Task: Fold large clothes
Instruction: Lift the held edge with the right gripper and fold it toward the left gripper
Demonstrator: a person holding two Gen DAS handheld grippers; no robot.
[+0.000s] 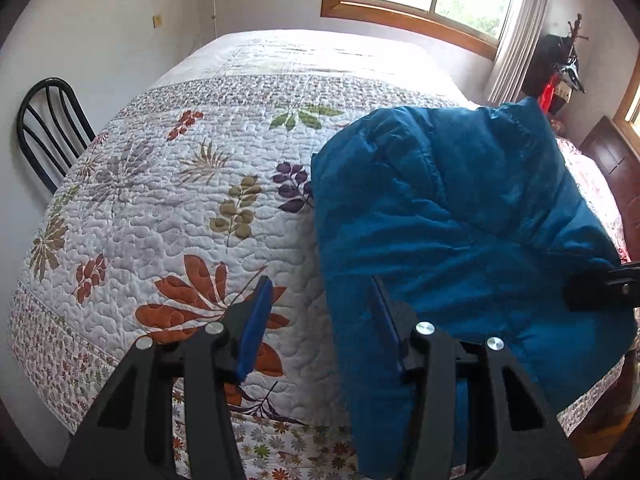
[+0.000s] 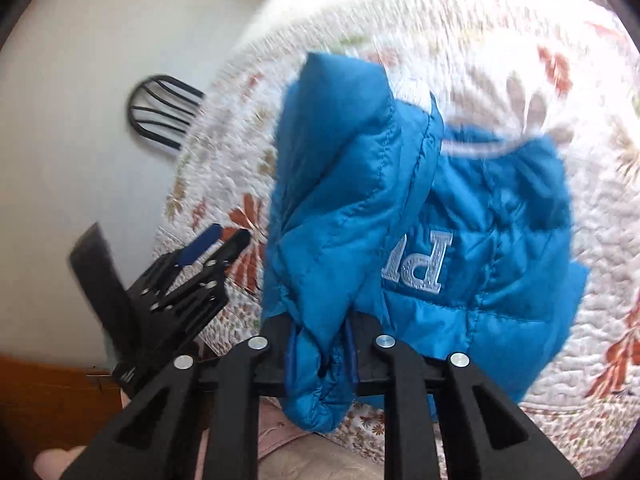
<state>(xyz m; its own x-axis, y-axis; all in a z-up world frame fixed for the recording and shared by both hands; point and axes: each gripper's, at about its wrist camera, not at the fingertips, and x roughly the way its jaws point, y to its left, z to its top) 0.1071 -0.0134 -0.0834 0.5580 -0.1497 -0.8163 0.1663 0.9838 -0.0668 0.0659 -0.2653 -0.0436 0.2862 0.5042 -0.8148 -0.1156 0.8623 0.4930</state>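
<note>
Clamped in the right hand-held gripper (image 2: 320, 344): a bunched fold of the blue puffer jacket (image 2: 400, 216), pads pinching the padding. Beside it, the left hand-held gripper (image 1: 320, 320), jaws half open and gripping nothing, one finger against the jacket's edge. Beyond both, jacket partly lifted, partly draped over the floral quilted bed (image 1: 180, 200). Judged mid-fold: next, probably carrying the held part across and laying it flat. Farther off, a black chair (image 1: 48, 128). No containers in sight.
</note>
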